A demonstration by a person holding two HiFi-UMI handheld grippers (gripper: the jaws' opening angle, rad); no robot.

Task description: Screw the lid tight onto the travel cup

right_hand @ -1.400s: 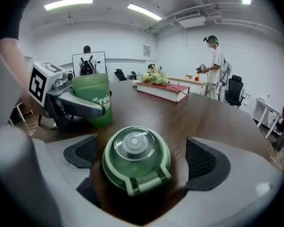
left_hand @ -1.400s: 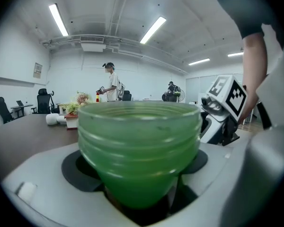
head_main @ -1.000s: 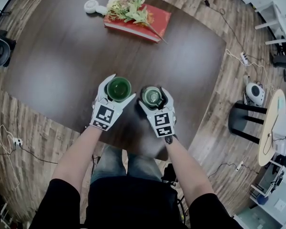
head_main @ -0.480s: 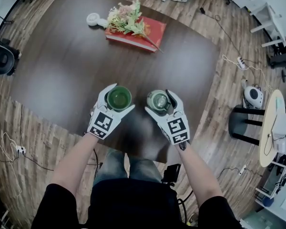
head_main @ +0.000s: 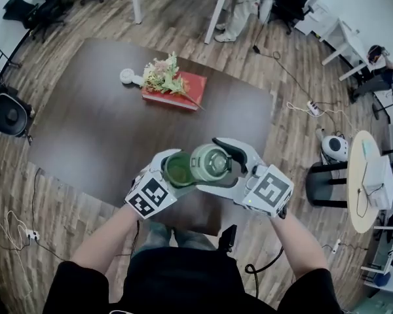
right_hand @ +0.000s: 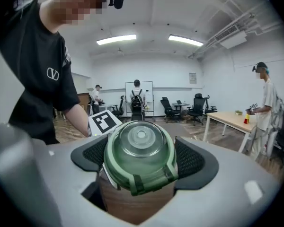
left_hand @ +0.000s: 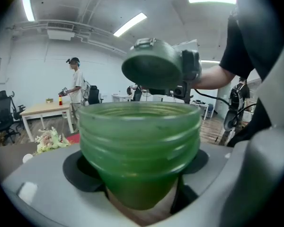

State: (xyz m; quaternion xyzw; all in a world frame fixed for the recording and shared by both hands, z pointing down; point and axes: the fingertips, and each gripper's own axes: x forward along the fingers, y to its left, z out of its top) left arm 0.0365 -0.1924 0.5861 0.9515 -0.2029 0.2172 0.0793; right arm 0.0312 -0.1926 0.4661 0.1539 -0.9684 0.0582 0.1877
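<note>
Left fingers (left_hand: pixel 78 172) clamp cup (left_hand: pixel 139 150) — right fingers (right_hand: pixel 195 161), lid (right_hand: pixel 140 156).

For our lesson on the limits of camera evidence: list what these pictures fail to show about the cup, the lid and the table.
- The cup base: left gripper view, hidden by that gripper's fingers.
- The lid thread: right gripper view shows only its top.
- Whether lid touches cup: head view, the lid overlaps the rim.
- White object beside the flowers: head view, too small to name.
</note>
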